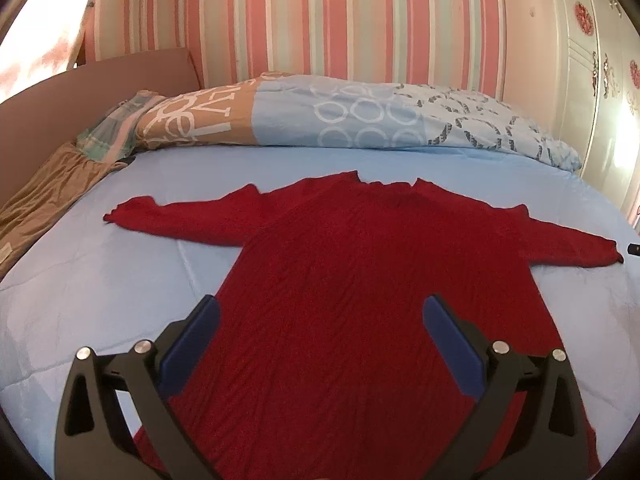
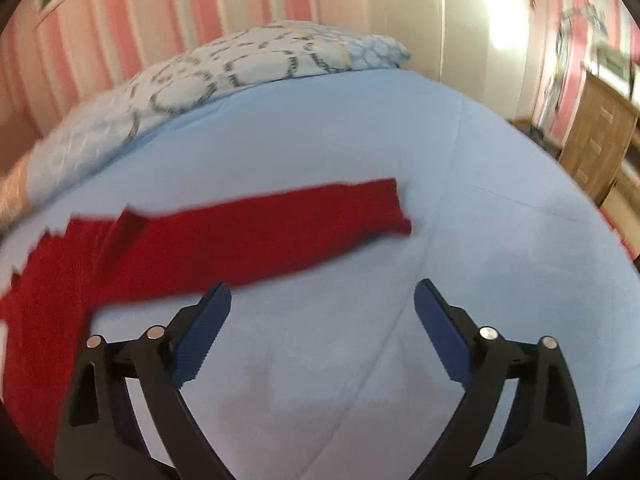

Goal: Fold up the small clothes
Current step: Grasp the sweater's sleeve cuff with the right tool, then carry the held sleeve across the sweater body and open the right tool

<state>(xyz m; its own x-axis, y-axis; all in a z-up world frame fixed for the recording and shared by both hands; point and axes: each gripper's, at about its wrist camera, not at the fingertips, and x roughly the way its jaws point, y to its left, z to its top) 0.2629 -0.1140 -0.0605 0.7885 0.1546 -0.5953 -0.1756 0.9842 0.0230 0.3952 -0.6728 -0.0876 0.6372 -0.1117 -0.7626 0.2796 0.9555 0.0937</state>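
Red knit garment: a long-sleeved red sweater [image 1: 352,264] lies flat and spread on the light blue bedsheet [image 1: 120,280], both sleeves stretched out sideways, neckline at the far end from the fingers.
Left gripper: the left gripper [image 1: 320,312] hangs over the sweater's lower body with its jaws spread wide and nothing clamped between them.
Left fingers: blue pads on black arms; the left-hand pad [image 1: 192,340] sits over the sweater's side edge, the right-hand one over red knit.
Sweater relative to left fingers: the body fills the gap between the two fingers and runs on ahead of the tips; one sleeve reaches out beyond the left finger, the other beyond the right finger. Whether the tips touch the cloth cannot be told.
Right gripper: the right gripper [image 2: 322,300] has its jaws released and standing wide, with only bare sheet between them.
Right fingers: the left-hand blue pad [image 2: 206,332] has its tip just beside the lower edge of the sleeve; the other pad is over plain sheet, well apart from the knit.
Sweater relative to right fingers: in the right wrist view the sleeve [image 2: 280,228] lies across ahead of the tips, its cuff ending ahead of the gap; the body lies off beyond the left-hand finger. This view is blurred.
Beyond the sweater: a patterned duvet [image 1: 380,120] is bunched along the far side of the bed, against a pink-striped wall [image 1: 320,20].
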